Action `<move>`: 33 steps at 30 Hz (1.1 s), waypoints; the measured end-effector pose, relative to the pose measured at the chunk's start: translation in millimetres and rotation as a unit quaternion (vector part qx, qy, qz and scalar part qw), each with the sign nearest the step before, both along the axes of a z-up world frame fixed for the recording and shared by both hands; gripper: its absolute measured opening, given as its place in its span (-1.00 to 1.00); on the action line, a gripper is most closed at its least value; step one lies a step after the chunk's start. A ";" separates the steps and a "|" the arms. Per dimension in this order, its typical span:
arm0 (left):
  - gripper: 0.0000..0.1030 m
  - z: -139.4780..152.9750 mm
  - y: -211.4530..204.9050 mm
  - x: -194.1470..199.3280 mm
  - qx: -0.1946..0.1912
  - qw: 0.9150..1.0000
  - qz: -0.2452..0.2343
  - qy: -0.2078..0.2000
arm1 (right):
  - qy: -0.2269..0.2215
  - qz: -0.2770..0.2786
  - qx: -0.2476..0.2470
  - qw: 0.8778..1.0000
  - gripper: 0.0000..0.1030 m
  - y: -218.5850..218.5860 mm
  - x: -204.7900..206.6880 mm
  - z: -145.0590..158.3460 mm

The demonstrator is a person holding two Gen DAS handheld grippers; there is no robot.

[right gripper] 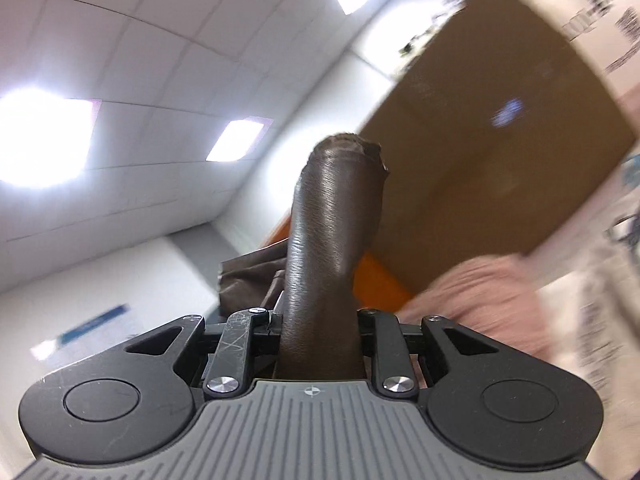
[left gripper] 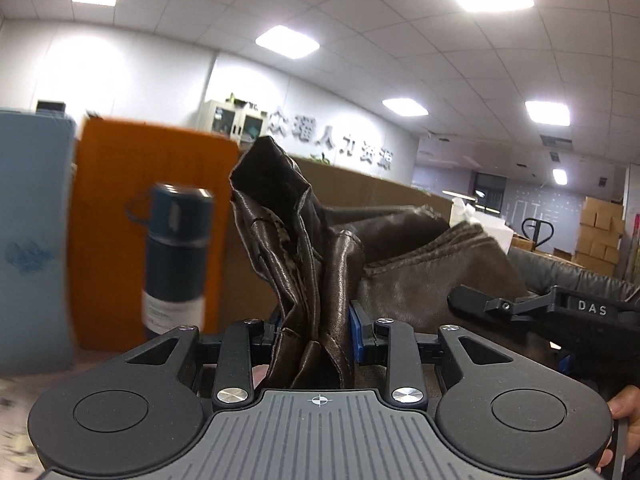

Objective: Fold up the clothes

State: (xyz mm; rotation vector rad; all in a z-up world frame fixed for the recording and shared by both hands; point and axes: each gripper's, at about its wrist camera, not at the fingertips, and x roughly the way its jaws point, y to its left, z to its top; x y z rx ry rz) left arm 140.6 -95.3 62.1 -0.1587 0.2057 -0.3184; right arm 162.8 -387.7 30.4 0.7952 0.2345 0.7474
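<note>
Left gripper [left gripper: 316,340] is clamping a bunched fold of the brown leather jacket [left gripper: 400,264]; the leather is filling the gap between its jaws and standing up above them as a crumpled peak. The rest of the jacket is draping off to the right in the left wrist view, toward the right gripper [left gripper: 472,300], which is showing there side-on with a hand [left gripper: 624,404] behind it at the frame edge.

Right gripper [right gripper: 318,336] is pinching another part of the jacket [right gripper: 328,240]; a smooth rolled column of leather is rising straight up from between its jaws.

Both views are motion-blurred.

Background: a dark blue flask [left gripper: 176,256] is standing left of the jacket, in front of an orange panel [left gripper: 116,220]. A cardboard box [right gripper: 500,152] and a pink cloth [right gripper: 480,300] are sitting to the right in the right wrist view.
</note>
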 end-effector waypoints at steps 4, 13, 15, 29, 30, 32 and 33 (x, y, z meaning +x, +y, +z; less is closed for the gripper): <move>-0.04 -17.4 -18.8 30.8 0.041 0.998 0.031 0.021 | 0.037 -0.068 -0.048 0.996 -0.59 -1.8 16.4 -14.5; 0.93 -46.0 4.7 30.4 0.014 0.992 0.118 0.051 | 0.082 -0.176 -0.166 0.967 -0.16 5.8 22.0 -32.0; 1.00 -53.8 4.0 36.6 0.026 0.990 0.122 0.073 | 0.090 -0.187 -0.178 0.962 -0.04 6.6 29.0 -39.6; 1.00 -41.7 4.7 3.1 0.083 0.988 0.122 0.040 | 0.047 -0.231 -0.177 0.956 0.68 5.3 16.6 -36.6; 1.00 -40.8 7.0 -1.8 0.086 0.988 0.123 0.038 | 0.030 -0.232 -0.158 0.959 0.78 2.5 10.6 -34.2; 1.00 -39.4 13.6 -15.1 0.087 0.988 0.125 0.036 | -0.007 -0.253 -0.114 0.961 0.99 -4.1 -3.9 -32.0; 1.00 -38.0 16.5 -23.2 0.087 0.987 0.127 0.035 | -0.022 -0.268 -0.095 0.959 1.00 -6.9 -11.0 -31.3</move>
